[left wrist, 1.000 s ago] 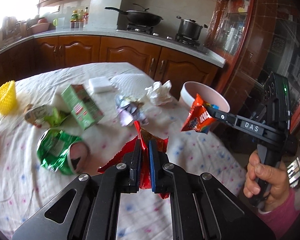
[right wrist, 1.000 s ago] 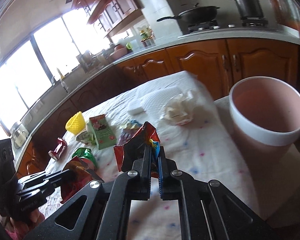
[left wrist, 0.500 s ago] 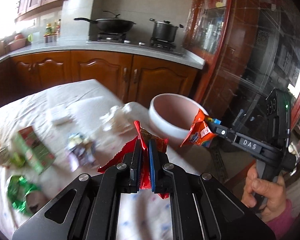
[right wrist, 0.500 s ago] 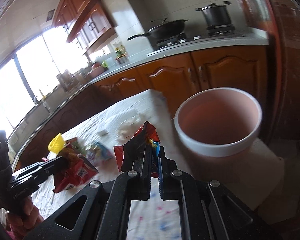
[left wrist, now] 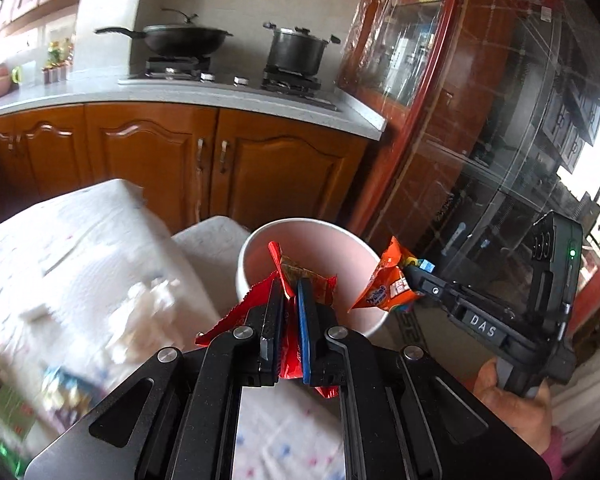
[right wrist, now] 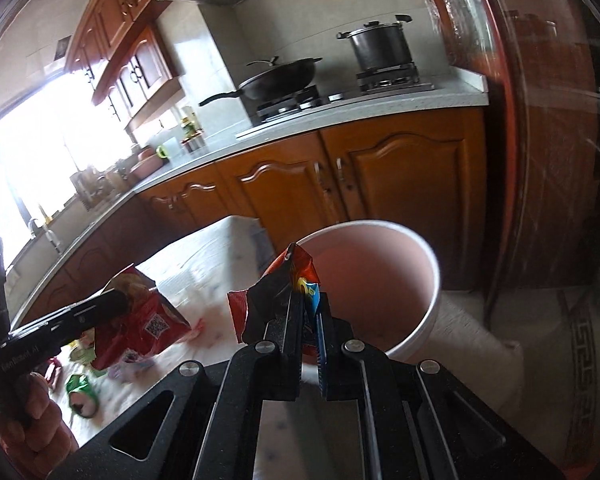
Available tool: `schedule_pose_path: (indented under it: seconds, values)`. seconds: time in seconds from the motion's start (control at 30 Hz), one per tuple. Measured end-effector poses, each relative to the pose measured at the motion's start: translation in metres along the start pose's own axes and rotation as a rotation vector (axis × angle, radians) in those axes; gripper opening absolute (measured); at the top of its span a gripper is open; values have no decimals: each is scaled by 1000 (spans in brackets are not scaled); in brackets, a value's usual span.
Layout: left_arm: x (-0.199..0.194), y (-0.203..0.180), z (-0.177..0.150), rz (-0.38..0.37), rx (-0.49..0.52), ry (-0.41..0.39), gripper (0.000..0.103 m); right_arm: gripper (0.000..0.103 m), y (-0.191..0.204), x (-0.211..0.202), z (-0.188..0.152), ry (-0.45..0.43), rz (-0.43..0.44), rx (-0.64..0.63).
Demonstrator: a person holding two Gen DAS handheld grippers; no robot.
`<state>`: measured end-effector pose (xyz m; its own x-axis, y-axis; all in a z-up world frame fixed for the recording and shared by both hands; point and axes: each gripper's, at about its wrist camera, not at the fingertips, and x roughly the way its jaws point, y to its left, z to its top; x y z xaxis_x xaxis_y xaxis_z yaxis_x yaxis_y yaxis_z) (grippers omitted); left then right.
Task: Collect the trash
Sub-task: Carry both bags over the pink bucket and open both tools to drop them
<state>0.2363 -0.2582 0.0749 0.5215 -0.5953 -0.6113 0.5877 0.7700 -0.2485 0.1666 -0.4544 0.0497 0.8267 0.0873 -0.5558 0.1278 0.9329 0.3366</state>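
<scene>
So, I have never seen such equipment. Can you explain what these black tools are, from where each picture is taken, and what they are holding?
No robot is here: a person holds a hand tool with two fingers in each hand, and each tool carries a camera looking forward along its fingers.

The left wrist picture shows the left gripper at the bottom, shut on a red snack wrapper. At the right edge you see the right gripper and the hand that holds it.

The right wrist picture shows the same scene from the other tool: the right gripper is shut on an orange snack wrapper.

Both point toward a pink bin beside the table. The table has a white cloth, and more trash lies on it, blurred here.
</scene>
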Motion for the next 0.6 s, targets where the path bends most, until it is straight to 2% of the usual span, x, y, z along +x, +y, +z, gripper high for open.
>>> schedule_pose_path:
  seconds: [0.27,0.6]
  values:
    - [65,-15,26,2,4,92,5,6,-26,29,19,43,-72,5]
    - [106,-14,21,10,-11,177,8,8,-37,51,19,113,-91,-5]
